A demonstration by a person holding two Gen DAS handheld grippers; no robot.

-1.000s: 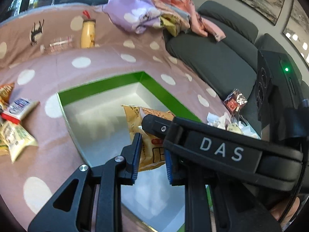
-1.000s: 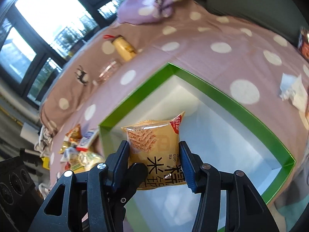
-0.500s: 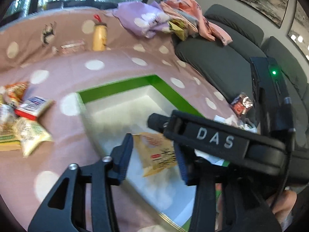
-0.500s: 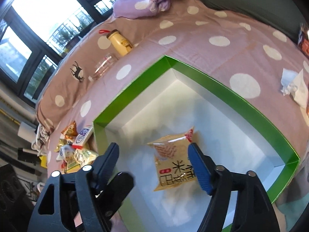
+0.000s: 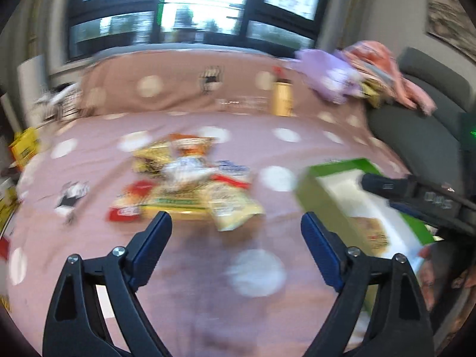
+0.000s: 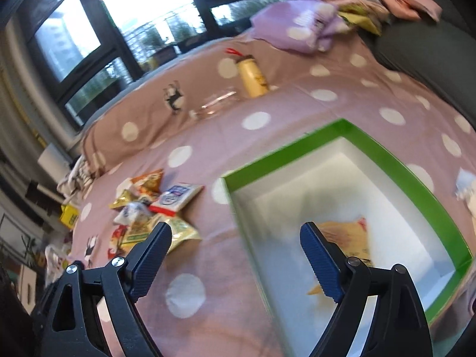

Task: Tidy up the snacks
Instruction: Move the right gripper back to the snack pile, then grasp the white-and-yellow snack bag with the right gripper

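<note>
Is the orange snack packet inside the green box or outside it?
Inside. The orange snack packet lies flat on the white floor of the green box, within its walls; no hand-held gripper holds it.

- The right gripper point(image 6: 235, 255) has let go of the orange snack packet point(image 6: 351, 238), which now lies in the green box point(image 6: 297, 145).
- The left gripper point(image 5: 236, 238) has swung toward the snack pile point(image 5: 190, 184) at 12 o'clock, jaws spread wider.

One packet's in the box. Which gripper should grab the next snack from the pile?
Left, probably. The left gripper is open and faces the snack pile head-on. The right gripper, also open, sits between the pile and the green box, pile off to its left.
</note>
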